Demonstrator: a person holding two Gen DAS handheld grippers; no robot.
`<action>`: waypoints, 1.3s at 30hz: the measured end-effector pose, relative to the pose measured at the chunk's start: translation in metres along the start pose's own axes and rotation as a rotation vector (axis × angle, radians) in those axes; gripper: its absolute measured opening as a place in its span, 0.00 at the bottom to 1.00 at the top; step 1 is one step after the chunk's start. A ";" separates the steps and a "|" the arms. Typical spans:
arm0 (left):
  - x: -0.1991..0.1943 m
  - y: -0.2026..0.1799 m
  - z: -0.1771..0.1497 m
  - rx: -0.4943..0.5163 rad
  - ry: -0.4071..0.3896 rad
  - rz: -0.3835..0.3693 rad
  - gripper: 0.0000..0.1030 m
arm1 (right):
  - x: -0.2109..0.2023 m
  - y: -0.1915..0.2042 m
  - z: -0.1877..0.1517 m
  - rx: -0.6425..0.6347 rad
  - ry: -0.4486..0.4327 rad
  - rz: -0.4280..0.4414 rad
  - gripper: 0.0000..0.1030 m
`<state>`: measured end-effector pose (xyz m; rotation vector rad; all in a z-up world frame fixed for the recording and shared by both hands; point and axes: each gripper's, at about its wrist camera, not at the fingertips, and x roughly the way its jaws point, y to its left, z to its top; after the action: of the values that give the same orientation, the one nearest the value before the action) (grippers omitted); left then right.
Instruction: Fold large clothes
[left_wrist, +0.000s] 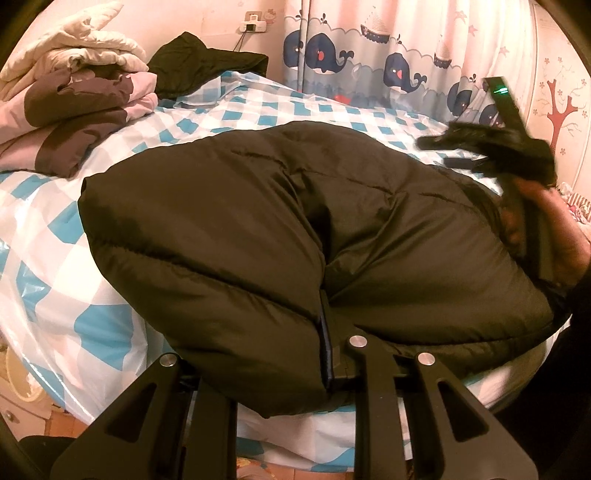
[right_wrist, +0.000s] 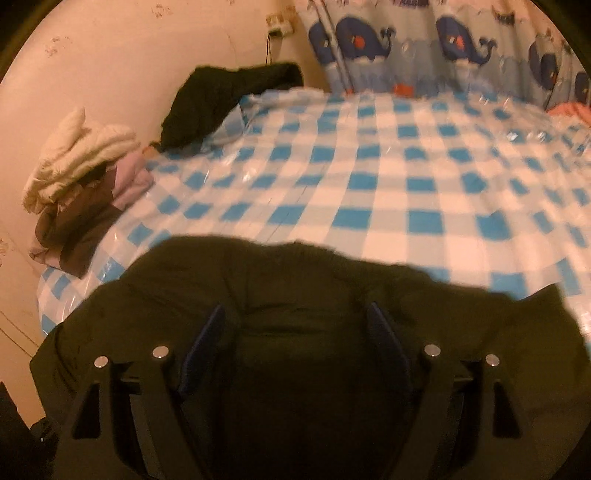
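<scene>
A large dark olive puffer jacket lies folded in a thick bundle on the blue-and-white checked bed cover. My left gripper sits at the jacket's near edge; the padded hem covers its fingertips and one blue pad shows against the fabric, so the jaws seem closed on the hem. My right gripper hovers open over the jacket, its blue pads wide apart with nothing between them. The right gripper also shows in the left wrist view, blurred, above the jacket's right side.
A stack of folded clothes lies at the bed's far left. Another dark garment lies at the far corner by the wall. A whale-print curtain hangs behind the bed. The checked cover stretches beyond the jacket.
</scene>
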<state>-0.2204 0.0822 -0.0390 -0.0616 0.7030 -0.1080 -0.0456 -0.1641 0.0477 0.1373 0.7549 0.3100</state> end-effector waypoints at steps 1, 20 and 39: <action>0.000 0.000 0.000 0.001 0.000 0.001 0.18 | -0.008 -0.006 0.000 0.000 -0.018 -0.023 0.78; 0.000 -0.001 -0.001 0.028 -0.004 0.020 0.20 | -0.056 -0.093 -0.028 0.178 -0.061 -0.156 0.82; 0.025 0.068 -0.009 -0.467 0.143 -0.256 0.62 | -0.042 -0.015 -0.084 -0.177 0.137 -0.057 0.93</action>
<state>-0.2019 0.1461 -0.0683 -0.5969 0.8499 -0.1929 -0.1288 -0.1912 0.0113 -0.0732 0.8618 0.3332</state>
